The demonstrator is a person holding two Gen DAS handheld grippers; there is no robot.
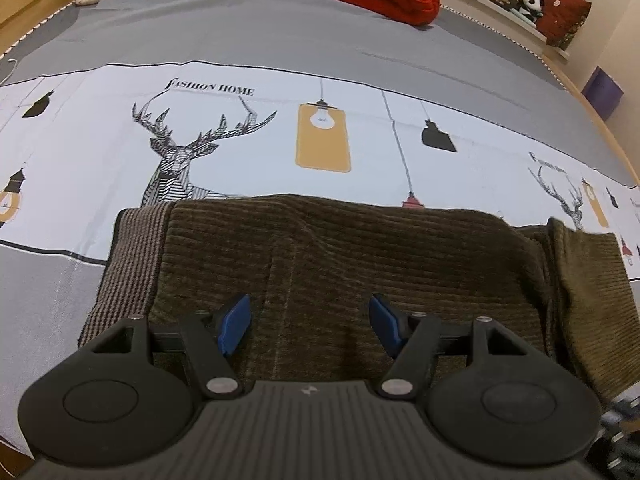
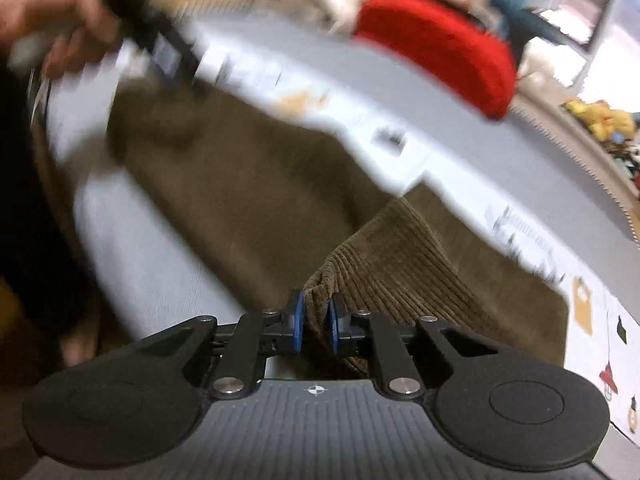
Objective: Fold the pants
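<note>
We see brown corduroy pants (image 1: 340, 264) lying folded on a bed (image 1: 280, 40) with a deer-print sheet. Our left gripper (image 1: 310, 326) hovers over them, its jaws spread wide with cloth below and nothing pinched. Our right gripper (image 2: 316, 326) has its jaws clamped on a lifted corner of the pants (image 2: 380, 256), the fabric rising just ahead of them.

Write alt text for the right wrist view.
The right gripper pinches a raised fold of brown corduroy pants lying on a grey printed bedsheet. Blurred behind, a hand holds the other gripper, and a red blanket lies farther back.
</note>
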